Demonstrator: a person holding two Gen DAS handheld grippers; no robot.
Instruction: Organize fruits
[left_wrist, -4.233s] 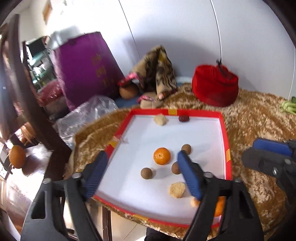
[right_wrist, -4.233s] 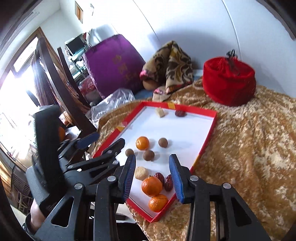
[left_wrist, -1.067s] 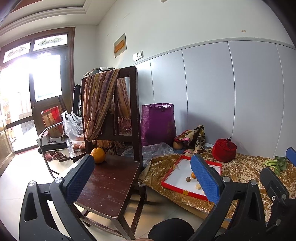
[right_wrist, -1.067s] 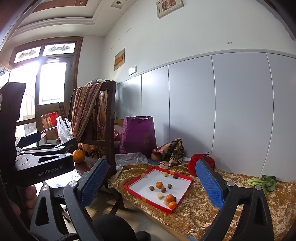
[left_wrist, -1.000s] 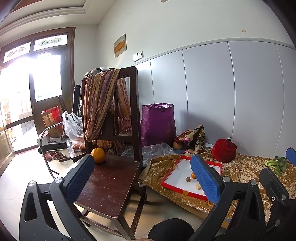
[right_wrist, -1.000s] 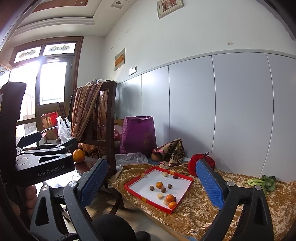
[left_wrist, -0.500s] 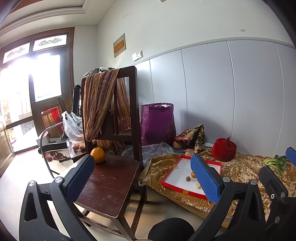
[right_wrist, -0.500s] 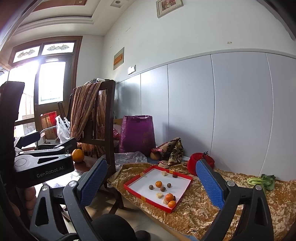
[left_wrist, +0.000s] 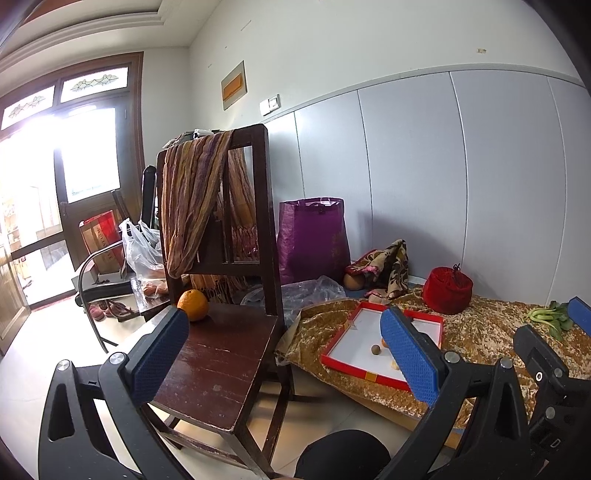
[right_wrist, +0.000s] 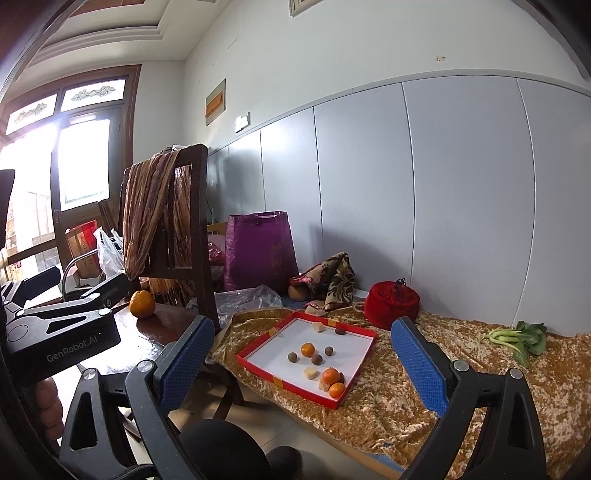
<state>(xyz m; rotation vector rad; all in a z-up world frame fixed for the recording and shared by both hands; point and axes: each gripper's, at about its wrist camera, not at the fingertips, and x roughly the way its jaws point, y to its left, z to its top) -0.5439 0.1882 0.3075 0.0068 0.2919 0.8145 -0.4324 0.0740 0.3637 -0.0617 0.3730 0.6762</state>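
Both tongs, left (left_wrist: 284, 345) and right (right_wrist: 303, 354), gape empty; I have pulled well back from the red tray (right_wrist: 360, 363), fruits left only partly grouped.

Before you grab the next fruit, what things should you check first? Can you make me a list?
1. Left gripper open and empty: ok.
2. Right gripper open and empty: ok.
3. Red tray flat on the gold cloth: ok.
4. All fruit in the tray: not ok, one big orange sits on the wooden chair.
5. Grippers close enough to grab: not ok, both hang well back from tray and chair.
6. Nothing on top of the orange: ok.
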